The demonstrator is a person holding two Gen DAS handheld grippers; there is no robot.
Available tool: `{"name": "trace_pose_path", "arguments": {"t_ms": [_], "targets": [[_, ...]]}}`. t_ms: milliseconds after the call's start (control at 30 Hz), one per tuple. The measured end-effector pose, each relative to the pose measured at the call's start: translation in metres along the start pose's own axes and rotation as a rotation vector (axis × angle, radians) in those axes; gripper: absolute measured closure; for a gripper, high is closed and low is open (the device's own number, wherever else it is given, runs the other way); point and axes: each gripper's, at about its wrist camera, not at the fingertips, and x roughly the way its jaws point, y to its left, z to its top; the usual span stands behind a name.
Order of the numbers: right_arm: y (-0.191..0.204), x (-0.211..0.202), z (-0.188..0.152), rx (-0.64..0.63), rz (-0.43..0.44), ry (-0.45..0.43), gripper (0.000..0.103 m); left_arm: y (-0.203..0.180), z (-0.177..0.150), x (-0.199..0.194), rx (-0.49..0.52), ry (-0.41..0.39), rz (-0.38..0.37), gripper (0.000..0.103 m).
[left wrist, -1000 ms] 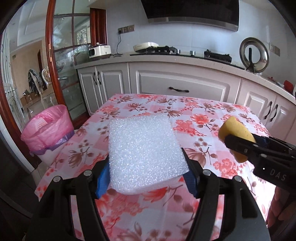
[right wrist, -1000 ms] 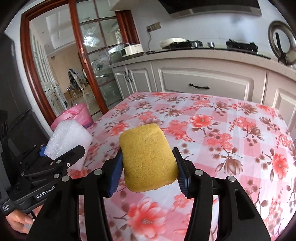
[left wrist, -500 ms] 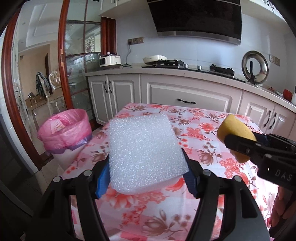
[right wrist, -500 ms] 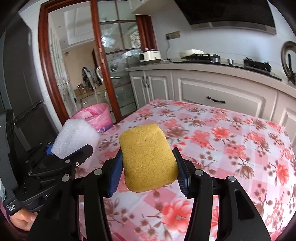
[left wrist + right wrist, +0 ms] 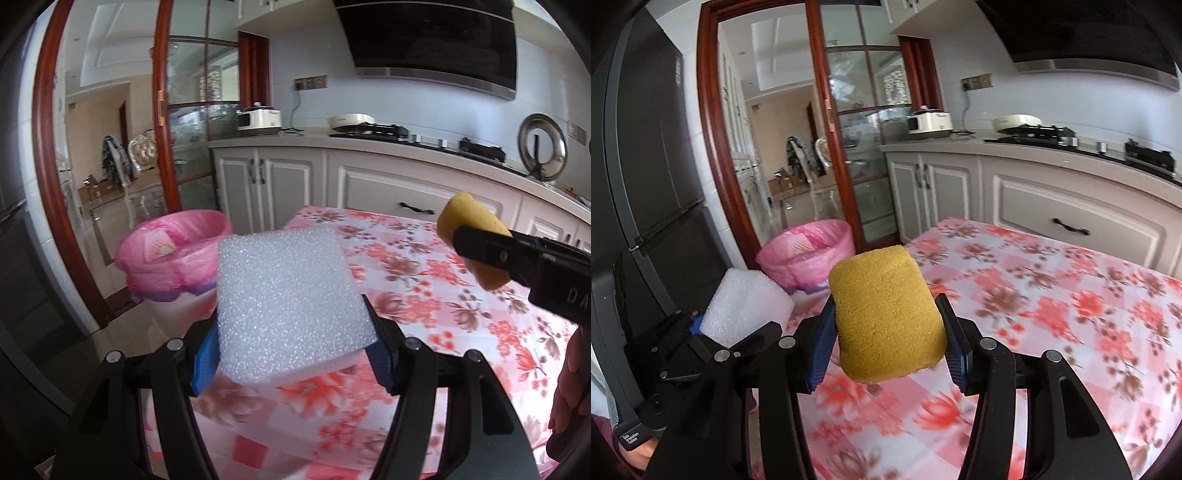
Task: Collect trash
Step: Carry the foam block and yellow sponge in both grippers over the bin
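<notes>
My left gripper (image 5: 290, 350) is shut on a white foam pad (image 5: 284, 299) and holds it above the near left corner of the floral table (image 5: 424, 295). My right gripper (image 5: 886, 347) is shut on a yellow sponge (image 5: 886, 314), also lifted above the table. The sponge (image 5: 476, 236) and right gripper show at the right of the left wrist view. The foam pad (image 5: 746, 310) shows at the left of the right wrist view. A bin with a pink bag (image 5: 170, 254) stands on the floor left of the table, with some pink wrapping inside; it also shows in the right wrist view (image 5: 809, 254).
White kitchen cabinets (image 5: 369, 184) with a stove and a rice cooker (image 5: 258, 118) run behind the table. A red-framed glass door (image 5: 831, 147) stands behind the bin. A dark fridge (image 5: 646, 166) is at the far left.
Both grippers have risen and turned left with their loads. The bin has come nearer and more toward the centre of both views.
</notes>
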Motion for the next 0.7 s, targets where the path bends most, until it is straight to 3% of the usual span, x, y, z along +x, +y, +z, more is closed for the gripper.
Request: {"name": "trace_pose_path", "arguments": {"t_ms": [167, 433, 700], "targets": [[0.014, 0.036, 0.011, -0.009, 0.059, 0.026, 0.053, 0.024, 0.007, 0.008, -0.008, -0.006, 0.068, 0.038], [0.031, 0.086, 0.030, -0.027, 0.132, 0.047, 0.053, 0.067, 0.015, 0.030, -0.072, 0.033, 0.103, 0.038], [0.052, 0.146, 0.056, -0.054, 0.203, 0.072, 0.053, 0.129, 0.046, 0.059, -0.142, 0.046, 0.143, 0.038]]}}
